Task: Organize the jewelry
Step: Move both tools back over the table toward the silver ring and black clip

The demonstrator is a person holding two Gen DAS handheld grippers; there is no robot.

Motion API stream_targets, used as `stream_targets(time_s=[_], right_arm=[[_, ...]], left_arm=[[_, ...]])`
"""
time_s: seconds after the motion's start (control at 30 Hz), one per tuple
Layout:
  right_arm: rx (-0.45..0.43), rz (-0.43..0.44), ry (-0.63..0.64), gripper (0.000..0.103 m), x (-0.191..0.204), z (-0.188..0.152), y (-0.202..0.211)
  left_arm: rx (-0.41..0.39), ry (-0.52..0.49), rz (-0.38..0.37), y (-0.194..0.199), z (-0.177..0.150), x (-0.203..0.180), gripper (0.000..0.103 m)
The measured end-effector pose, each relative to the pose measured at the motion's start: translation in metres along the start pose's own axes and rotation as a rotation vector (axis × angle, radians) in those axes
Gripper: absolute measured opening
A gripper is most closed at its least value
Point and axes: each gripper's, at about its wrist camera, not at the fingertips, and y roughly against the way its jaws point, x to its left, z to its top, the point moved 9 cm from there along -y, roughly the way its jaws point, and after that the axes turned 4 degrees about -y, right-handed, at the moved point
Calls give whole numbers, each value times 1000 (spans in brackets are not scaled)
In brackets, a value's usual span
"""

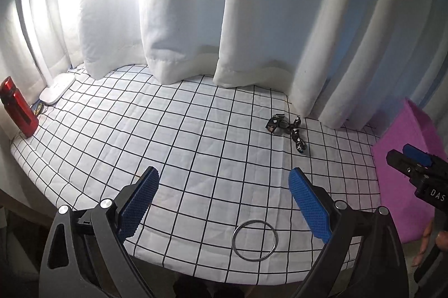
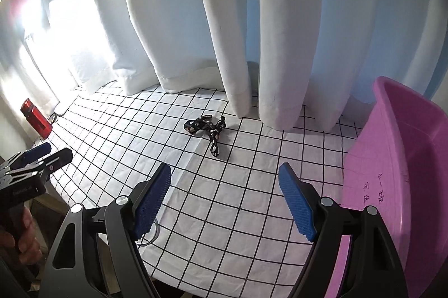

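Note:
A silver ring bangle [image 1: 255, 240] lies on the white checked tablecloth [image 1: 179, 135] near the front edge, just below and between my open left gripper [image 1: 224, 187]. In the right wrist view the bangle [image 2: 152, 235] peeks out behind the left finger. A black patterned strap piece [image 1: 291, 130] lies farther back near the curtain; it also shows in the right wrist view [image 2: 208, 131]. My right gripper [image 2: 225, 181] is open and empty above the cloth, beside the pink bin [image 2: 400, 172]. The right gripper [image 1: 411, 158] shows at the right edge of the left view, over the bin [image 1: 400, 166].
White curtains [image 1: 252, 18] hang along the table's back edge. A red bottle [image 1: 18, 107] and a white device [image 1: 57, 89] sit at the far left. The left gripper [image 2: 42, 156] shows at the left edge of the right view.

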Motion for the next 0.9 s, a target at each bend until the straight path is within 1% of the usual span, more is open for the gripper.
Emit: stream_targets(time_s=[0.2,0.3,0.47,0.67,0.73,0.9], right_arm=[[43,23,19,75,2,-8,-41],[60,33,28,75,5,-12,-60],[85,47,50,75,10,-18,-90],[95,56,66,75,11,-16,-116],[94,57,69,75,12,-15,-122],[93,56,70,75,13,-13,-135]], left_arm=[[72,69,21,-26,-48,-6,92],[106,76,35,-36,-71,-12,92],[137,90,49,-50,-101,-24,92],[154,79,49,-66,-120,-43,92],[149,75,45,-71,-123,-49,92],[142,67,67,-80,-126,-58,92]])
